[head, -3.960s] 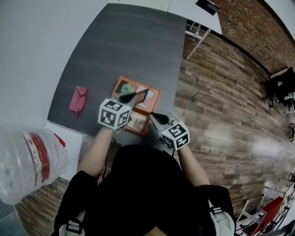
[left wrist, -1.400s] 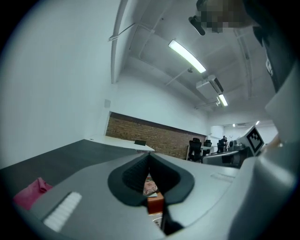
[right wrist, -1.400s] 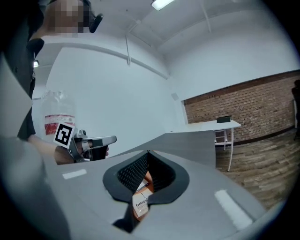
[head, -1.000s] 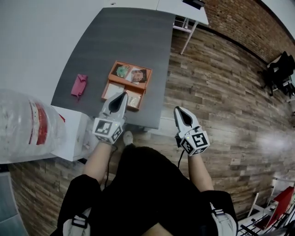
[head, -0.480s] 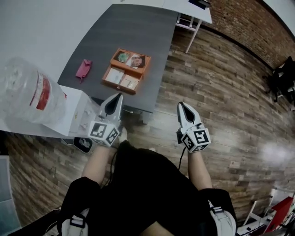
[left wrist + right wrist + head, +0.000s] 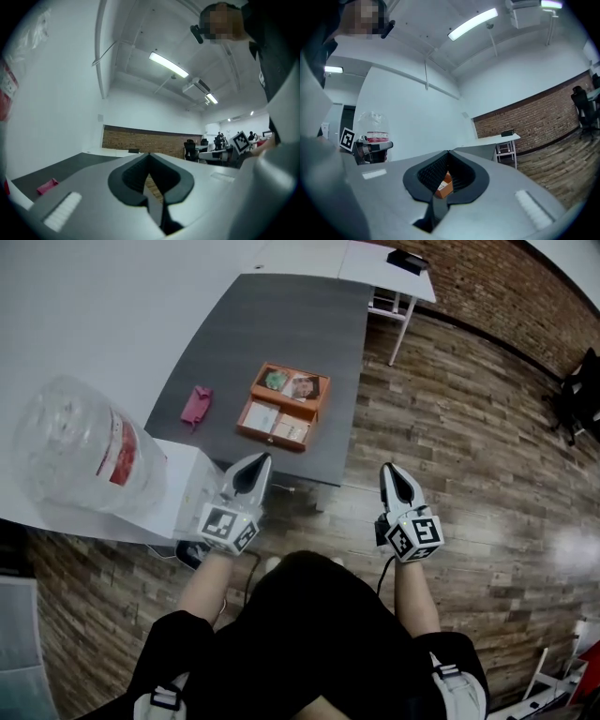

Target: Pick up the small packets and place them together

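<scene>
Tray (image 6: 270, 439) farther away than before

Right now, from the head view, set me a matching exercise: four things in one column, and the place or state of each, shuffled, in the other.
Things:
1. orange box
2. pink pouch
3. clear jug
4. right tool

Places or states:
A. shut, over the wooden floor, off the table
B. on the white stand, far left
C. on the grey table, with packets in its compartments
D. lying on the grey table, left of the box

Pairs: 1-C, 2-D, 3-B, 4-A
</scene>
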Demonstrator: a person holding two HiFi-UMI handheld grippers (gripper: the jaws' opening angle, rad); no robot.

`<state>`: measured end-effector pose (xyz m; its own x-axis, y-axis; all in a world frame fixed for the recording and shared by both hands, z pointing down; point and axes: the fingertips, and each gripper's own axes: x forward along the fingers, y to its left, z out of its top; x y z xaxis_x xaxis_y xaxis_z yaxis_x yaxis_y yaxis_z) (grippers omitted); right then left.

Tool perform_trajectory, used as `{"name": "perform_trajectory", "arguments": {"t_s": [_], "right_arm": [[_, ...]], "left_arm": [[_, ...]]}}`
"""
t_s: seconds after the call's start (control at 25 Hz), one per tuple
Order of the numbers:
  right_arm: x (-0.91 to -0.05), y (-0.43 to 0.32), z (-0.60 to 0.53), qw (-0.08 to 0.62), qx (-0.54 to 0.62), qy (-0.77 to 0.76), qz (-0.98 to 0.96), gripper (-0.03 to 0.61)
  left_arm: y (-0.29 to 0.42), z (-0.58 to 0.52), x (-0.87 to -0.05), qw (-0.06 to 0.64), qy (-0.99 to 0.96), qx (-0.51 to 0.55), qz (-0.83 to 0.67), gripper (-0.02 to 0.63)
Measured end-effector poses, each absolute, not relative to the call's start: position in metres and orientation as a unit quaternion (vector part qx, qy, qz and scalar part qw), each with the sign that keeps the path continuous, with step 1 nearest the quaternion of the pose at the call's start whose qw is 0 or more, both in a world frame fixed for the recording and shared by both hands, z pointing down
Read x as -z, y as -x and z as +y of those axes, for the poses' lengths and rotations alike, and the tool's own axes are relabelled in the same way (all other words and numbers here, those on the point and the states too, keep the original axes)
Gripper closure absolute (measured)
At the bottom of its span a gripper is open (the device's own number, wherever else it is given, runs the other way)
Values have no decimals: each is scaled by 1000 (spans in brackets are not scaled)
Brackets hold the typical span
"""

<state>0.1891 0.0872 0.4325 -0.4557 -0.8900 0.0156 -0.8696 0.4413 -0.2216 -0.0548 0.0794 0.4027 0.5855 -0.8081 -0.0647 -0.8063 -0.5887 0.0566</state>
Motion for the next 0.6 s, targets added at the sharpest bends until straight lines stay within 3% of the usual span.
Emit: {"name": "perform_trajectory", "arguments": {"t_s": [0.6], "right_arm": [[-423,-148,78,28,81,524,847,578]], "left_arm": [[114,75,-409,28,-880,60,-470,614]]}}
